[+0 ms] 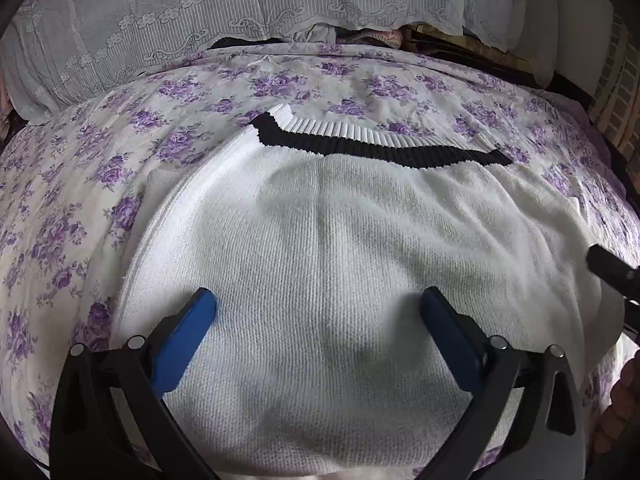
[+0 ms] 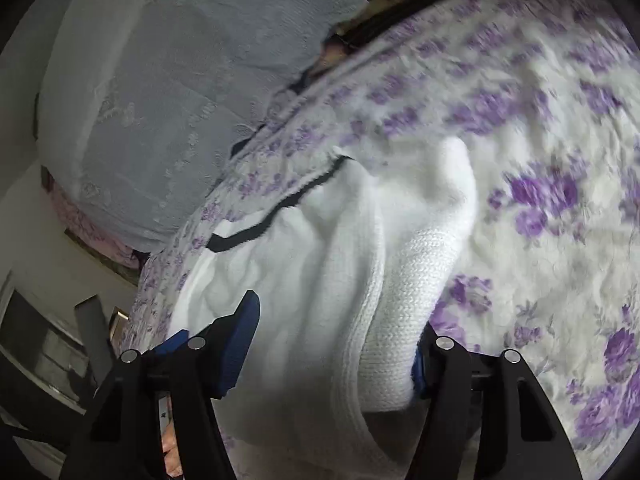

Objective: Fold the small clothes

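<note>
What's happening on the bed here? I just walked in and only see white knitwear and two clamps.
A person is folding a small white sweater with a black-striped hem, spread on a purple-flowered bedsheet. The left tool is open and hovers over the middle of the sweater, gripping nothing. The right tool has a bunched fold of the sweater's edge between its fingers; that view is blurred, and its fingers look spread. A lace-covered pillow lies at the head of the bed.

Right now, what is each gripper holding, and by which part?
Left gripper: nothing, open over the sweater. Right gripper: open around the sweater's side edge, no clear grip.
</note>
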Tool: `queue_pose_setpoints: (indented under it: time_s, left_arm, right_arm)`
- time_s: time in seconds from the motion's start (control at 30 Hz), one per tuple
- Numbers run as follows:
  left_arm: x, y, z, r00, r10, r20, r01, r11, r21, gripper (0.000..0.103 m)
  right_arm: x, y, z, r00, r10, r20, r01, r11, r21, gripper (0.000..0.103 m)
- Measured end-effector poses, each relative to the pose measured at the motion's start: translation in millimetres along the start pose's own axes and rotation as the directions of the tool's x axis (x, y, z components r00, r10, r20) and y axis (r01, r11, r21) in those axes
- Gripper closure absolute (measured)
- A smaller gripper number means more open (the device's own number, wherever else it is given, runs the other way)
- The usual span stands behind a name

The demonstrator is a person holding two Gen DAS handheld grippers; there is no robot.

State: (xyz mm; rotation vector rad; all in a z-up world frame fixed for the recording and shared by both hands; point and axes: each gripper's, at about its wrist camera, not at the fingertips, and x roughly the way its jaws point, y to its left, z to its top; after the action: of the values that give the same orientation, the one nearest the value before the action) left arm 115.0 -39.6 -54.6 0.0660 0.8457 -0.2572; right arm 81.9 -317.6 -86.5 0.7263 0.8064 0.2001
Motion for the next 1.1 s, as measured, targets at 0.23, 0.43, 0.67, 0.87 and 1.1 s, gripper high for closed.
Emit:
queue_pose_setpoints:
  time_s: [0.23,0.43,0.67,0.87,1.1]
  left_arm:
    - [-1,-1,-1,1.000,0.005,0.004,-0.005,1.000,0.004,0.004]
    - [-7,10,4,1.000,-0.004,-0.029,0.005,1.000,0.007,0.004]
    - [2,15,3,1.000,-0.013,-0.010,0.013,1.000,0.017,0.004]
    - [-3,21,3,0.999,-0.042,-0.019,0.042,0.999,-0.008,0.004]
    - [-4,19,0,0.999,-0.036,-0.015,0.036,0.999,0.006,0.004]
  right_arm:
    - [-3,-10,-1,1.000,-0.014,0.017,0.013,0.999,0.034,0.068]
    - [-1,-7,0,0.999,-0.021,0.030,0.020,0.999,0.030,0.067]
    - [-1,-5,-1,0.999,-0.033,0.035,0.033,0.999,0.011,0.066]
    - [-4,-2,-1,0.997,-0.044,0.070,0.044,0.999,0.007,0.075]
    - [-12,13,2,0.989,-0.089,0.114,0.092,0.996,-0.019,0.078]
